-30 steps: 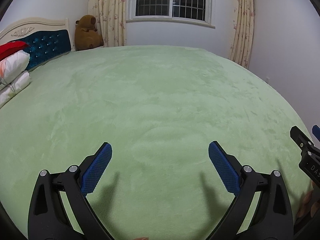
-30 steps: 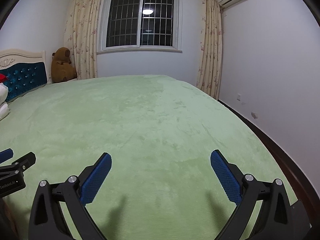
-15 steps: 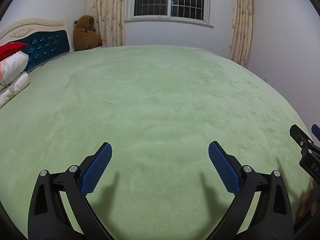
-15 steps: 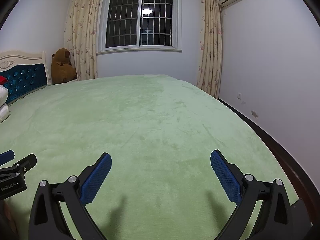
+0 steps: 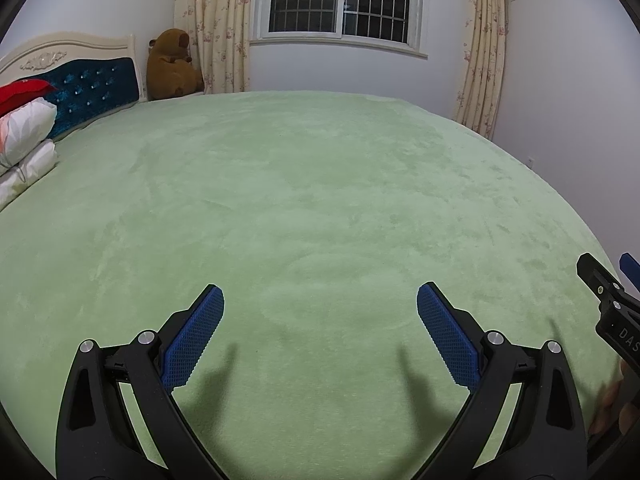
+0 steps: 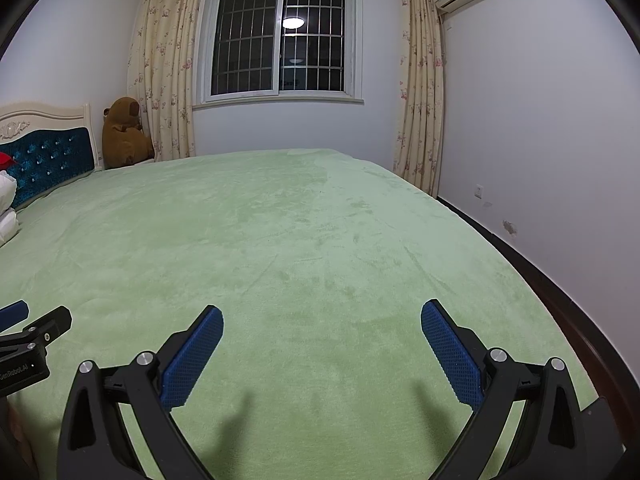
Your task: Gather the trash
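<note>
Bed cover [image 5: 320, 184]: pale green, plain plush, faint darker brush marks. Headboard [image 5: 80, 84]: cream carved frame, deep teal tufted panel with small shiny studs. Pillows [image 5: 28, 132]: white, one with a red-orange print; red cushion [image 5: 24, 92] on top. Plush toy [image 6: 124, 136]: brown. Curtains [image 6: 164, 64]: cream, small pink floral print. Walls [image 6: 540, 120]: white. Left gripper [image 5: 320, 320] and right gripper [image 6: 322, 336]: black frames, blue dotted-texture pads [image 6: 192, 356].

1. The left hand-held gripper [image 5: 319, 330] has black plastic arms with silver screw heads.
2. Its fingers [image 5: 194, 334] carry blue, grid-textured pads.
3. The right hand-held gripper [image 6: 322, 344] looks the same; its body shows white lettering in the left wrist view.
</note>
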`<state>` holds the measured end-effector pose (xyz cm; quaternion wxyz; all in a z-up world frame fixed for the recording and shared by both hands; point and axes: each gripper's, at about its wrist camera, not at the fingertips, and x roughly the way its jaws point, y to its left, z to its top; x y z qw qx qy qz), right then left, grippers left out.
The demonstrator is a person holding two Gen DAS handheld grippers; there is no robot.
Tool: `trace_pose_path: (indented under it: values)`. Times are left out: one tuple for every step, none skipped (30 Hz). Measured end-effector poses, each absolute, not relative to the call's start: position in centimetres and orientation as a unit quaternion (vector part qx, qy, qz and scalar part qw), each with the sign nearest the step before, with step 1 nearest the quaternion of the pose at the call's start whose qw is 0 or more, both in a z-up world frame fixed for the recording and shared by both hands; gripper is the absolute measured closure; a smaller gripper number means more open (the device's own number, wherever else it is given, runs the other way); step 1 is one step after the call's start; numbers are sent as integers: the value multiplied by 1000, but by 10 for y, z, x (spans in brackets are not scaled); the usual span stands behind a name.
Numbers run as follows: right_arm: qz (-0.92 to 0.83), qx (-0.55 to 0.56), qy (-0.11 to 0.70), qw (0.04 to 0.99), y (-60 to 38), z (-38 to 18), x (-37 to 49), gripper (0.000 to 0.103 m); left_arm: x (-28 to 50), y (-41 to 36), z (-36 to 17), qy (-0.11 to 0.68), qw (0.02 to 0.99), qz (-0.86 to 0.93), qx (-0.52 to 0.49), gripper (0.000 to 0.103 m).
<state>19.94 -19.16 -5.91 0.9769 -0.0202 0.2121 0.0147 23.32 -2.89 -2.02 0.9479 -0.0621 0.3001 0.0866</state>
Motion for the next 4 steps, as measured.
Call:
trace_pose_path:
  values:
    - [15,-20,212,977,-192,-59,199,5,234,-29,-20,302,947,85,-63,8]
    - [15,-20,212,977,-192,-59,199,5,235,-29,-21,304,947,85,-64,8]
    - [15,-20,212,977,-192,-59,199,5,234,-28,-21,304,947,85,-65,8]
    - [15,-20,212,977,-192,-59,199,5,234,-28,-21,304,947,85,-65,8]
